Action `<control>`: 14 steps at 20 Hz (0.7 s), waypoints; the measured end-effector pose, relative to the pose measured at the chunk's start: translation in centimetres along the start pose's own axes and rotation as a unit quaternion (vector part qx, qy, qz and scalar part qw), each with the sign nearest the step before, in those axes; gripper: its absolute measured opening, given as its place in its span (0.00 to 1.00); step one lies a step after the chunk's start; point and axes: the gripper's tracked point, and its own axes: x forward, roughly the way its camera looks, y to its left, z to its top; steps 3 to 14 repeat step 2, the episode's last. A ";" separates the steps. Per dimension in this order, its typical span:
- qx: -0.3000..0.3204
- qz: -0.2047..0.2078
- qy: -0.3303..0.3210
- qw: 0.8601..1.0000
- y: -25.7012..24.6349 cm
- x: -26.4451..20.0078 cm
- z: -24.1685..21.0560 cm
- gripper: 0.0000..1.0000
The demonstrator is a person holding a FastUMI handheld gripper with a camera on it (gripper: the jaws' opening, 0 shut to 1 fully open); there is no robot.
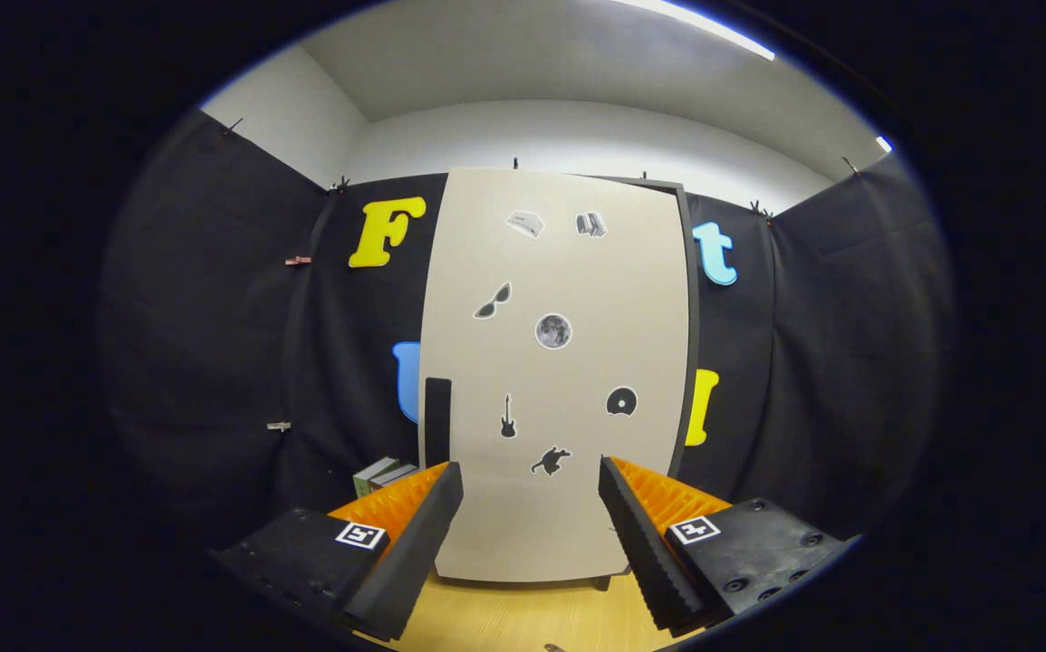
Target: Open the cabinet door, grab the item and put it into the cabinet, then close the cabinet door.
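The cabinet door (554,380) stands shut, its handle (437,421) at left. The gripper (530,507) faces it, fingers wide apart, holding nothing. A boxed item (382,474) lies left; early or finished, unclear.

So the tall beige sticker-covered cabinet door (555,380) sits dead ahead at 12 o'clock on the light wooden tabletop (523,616), shut. Its upright black handle (437,422) is around 11. Small stacked boxes (381,474) at 10, left of the cabinet. The gripper (530,525) is spread wide, empty, just in front.
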 end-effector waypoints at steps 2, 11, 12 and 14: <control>0.001 -0.004 0.000 1.000 -0.3 0.0 0.1 0.97; 0.001 -0.004 0.000 1.000 -0.3 0.0 0.1 0.97; 0.001 -0.004 0.000 1.000 -0.3 0.0 0.1 0.97; 0.001 -0.004 0.000 1.000 -0.3 0.0 0.1 0.97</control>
